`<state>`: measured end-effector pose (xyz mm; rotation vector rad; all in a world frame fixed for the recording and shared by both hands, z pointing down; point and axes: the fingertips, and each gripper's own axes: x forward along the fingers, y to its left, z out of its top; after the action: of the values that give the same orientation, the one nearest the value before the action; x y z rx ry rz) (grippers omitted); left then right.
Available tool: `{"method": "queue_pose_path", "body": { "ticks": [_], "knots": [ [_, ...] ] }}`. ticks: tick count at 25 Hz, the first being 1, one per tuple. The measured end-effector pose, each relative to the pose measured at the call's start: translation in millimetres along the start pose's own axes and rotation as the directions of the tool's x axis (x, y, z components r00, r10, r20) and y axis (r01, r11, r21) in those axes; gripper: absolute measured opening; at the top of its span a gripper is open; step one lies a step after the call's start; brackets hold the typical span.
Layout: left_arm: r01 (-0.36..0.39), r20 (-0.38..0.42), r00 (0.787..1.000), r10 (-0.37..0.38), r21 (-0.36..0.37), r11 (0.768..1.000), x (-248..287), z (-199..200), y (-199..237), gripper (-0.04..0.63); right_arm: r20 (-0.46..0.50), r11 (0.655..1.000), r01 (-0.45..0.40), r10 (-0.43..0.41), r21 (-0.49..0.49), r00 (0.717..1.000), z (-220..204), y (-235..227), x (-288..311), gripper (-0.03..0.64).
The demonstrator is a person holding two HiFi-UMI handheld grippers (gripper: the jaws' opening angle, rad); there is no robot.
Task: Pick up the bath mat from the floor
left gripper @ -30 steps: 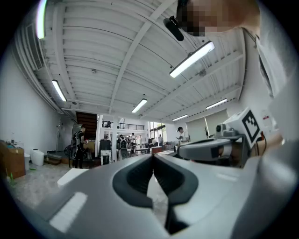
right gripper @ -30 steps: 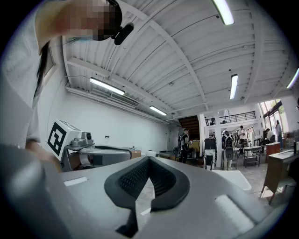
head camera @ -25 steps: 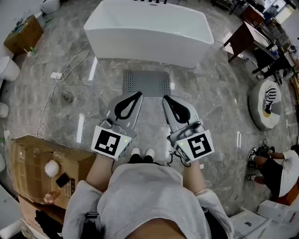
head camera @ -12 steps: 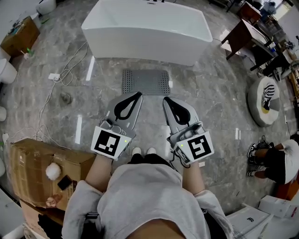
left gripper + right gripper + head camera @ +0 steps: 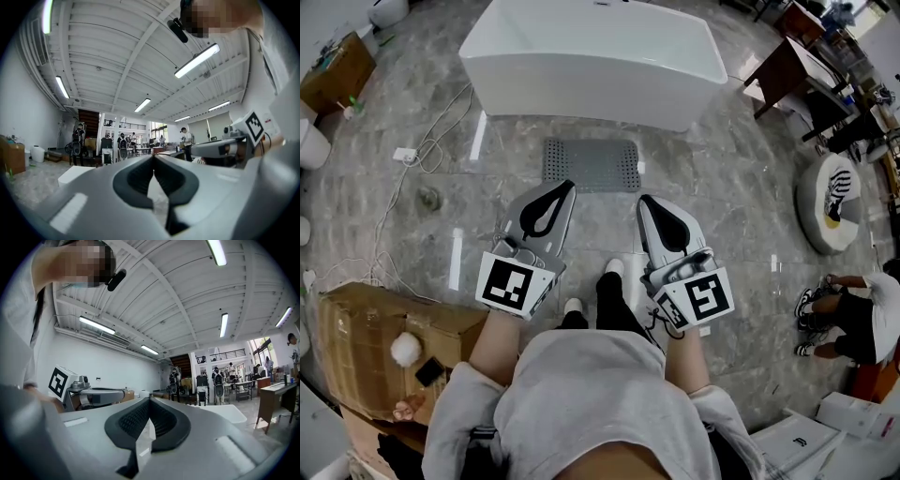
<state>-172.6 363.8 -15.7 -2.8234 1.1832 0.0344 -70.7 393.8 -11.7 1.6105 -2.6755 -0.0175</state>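
Observation:
A grey perforated bath mat (image 5: 592, 165) lies flat on the marble floor in front of the white bathtub (image 5: 591, 58). In the head view my left gripper (image 5: 566, 187) and right gripper (image 5: 643, 201) are held level side by side, above the floor just short of the mat's near edge. Both are shut with nothing between the jaws. The left gripper view shows its jaws (image 5: 153, 158) closed tip to tip, with the right gripper (image 5: 220, 149) off to the side. The right gripper view shows its jaws (image 5: 149, 400) closed too. The mat is hidden in both gripper views.
A cardboard box (image 5: 389, 333) stands at the left, a white cable (image 5: 431, 150) and a floor drain (image 5: 429, 198) beyond it. A dark table (image 5: 792, 80) and a round cushion (image 5: 832, 206) stand at the right. A person's legs (image 5: 844, 319) are near the right edge. My shoe (image 5: 614, 268) is on the floor between the grippers.
Both grippers have moved forward toward the mat and spread a little apart. My right foot has stepped forward between them. The jaws stay shut.

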Motion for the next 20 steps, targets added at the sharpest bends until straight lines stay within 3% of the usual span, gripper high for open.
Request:
{"method": "queue_pose_path", "body": {
  "ticks": [20],
  "knots": [
    [-0.103, -0.004, 0.995, 0.103, 0.020, 0.994, 157.0, -2.5, 13.2, 0.000, 0.011, 0.997, -0.074, 0.074, -0.021, 0.997, 11.9, -166.3, 62.1, -0.002]
  ]
}}
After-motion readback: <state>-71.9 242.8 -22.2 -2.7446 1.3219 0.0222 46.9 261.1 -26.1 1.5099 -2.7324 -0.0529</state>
